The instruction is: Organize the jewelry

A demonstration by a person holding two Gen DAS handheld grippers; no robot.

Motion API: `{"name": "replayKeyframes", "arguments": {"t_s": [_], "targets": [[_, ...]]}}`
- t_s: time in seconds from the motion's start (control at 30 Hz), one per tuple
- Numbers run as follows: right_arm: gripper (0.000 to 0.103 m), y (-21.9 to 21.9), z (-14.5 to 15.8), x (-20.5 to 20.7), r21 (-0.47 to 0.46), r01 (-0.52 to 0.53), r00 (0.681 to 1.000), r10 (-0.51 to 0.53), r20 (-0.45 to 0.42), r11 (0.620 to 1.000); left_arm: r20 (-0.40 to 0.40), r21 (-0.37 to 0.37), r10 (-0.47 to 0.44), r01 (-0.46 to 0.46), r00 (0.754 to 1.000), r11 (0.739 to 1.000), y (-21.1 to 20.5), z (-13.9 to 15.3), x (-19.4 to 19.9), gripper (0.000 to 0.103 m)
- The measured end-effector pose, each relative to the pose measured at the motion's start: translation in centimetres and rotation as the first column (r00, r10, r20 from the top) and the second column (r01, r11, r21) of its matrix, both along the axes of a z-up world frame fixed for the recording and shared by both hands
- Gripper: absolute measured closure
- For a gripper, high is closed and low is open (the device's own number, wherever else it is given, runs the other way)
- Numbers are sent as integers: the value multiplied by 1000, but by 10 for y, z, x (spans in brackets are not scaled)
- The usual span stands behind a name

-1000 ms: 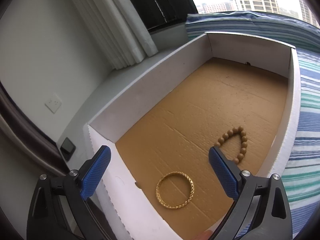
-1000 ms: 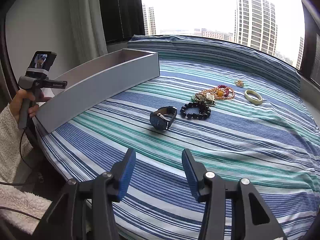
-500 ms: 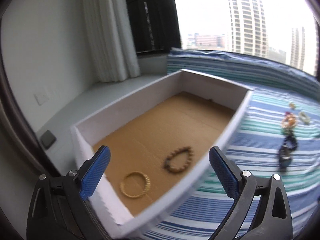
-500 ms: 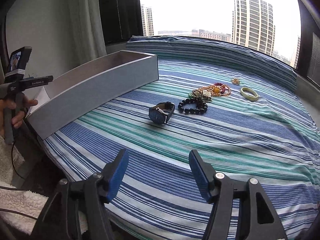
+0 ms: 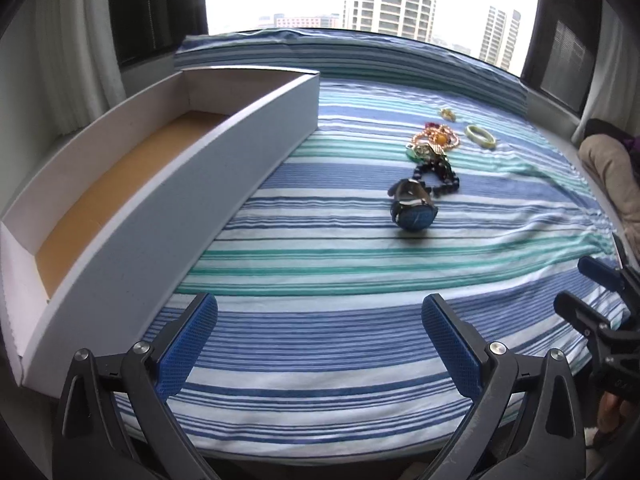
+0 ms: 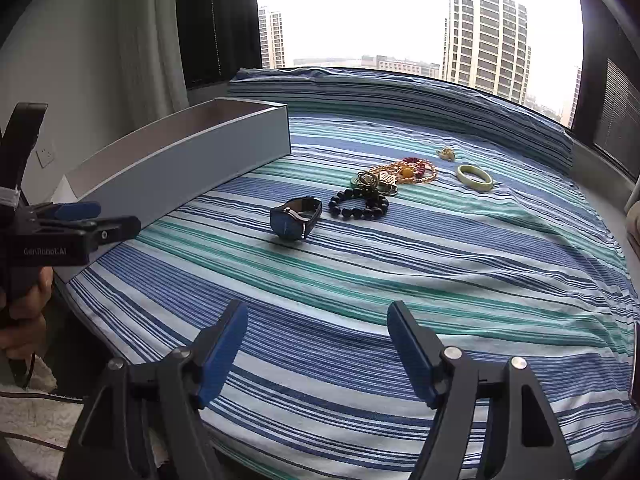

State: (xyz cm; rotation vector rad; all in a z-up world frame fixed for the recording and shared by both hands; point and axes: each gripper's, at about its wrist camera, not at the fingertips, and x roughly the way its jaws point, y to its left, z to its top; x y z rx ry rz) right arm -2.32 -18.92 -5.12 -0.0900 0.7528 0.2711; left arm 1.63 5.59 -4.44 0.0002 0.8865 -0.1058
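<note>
A blue-faced watch [image 5: 413, 207] [image 6: 296, 218] lies mid-bed. Behind it lie a black bead bracelet [image 6: 359, 205] [image 5: 442, 178], a tangle of gold and red chains [image 6: 402, 173] [image 5: 436, 140], a pale green bangle [image 6: 474, 176] [image 5: 480, 136] and a small gold piece [image 6: 447, 154]. The white box [image 5: 224, 168] [image 6: 188, 168] with a brown floor stands on the left; its contents are hidden by the wall. My left gripper [image 5: 318, 344] is open and empty over the bed's near edge, also seen from the side in the right wrist view [image 6: 80, 220]. My right gripper [image 6: 318, 354] is open and empty near the front.
The striped blue, green and white bedspread [image 6: 440, 280] covers the bed. A window with tower blocks lies behind. A curtain [image 5: 76, 52] and a wall socket [image 6: 46, 155] are on the left. A beige cushion [image 5: 612, 176] sits at the right edge.
My left gripper has swung right from over the box to face the bed; the gold bangle and wooden beads in the box are out of sight. My right gripper rose slightly and opened wider.
</note>
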Motion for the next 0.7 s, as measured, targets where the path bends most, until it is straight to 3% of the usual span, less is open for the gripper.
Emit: {"name": "replayKeyframes", "arguments": {"t_s": [0.33, 0.6, 0.7], "targets": [[28, -9, -10, 4, 10, 37, 999, -36, -37, 999, -52, 22, -4, 5, 999, 1000, -7, -15, 2, 1], [28, -16, -18, 7, 22, 49, 997, -48, -60, 999, -94, 11, -56, 58, 994, 998, -31, -27, 24, 1], [28, -22, -20, 8, 34, 64, 996, -61, -69, 997, -71, 33, -95, 97, 993, 995, -51, -29, 38, 1]]}}
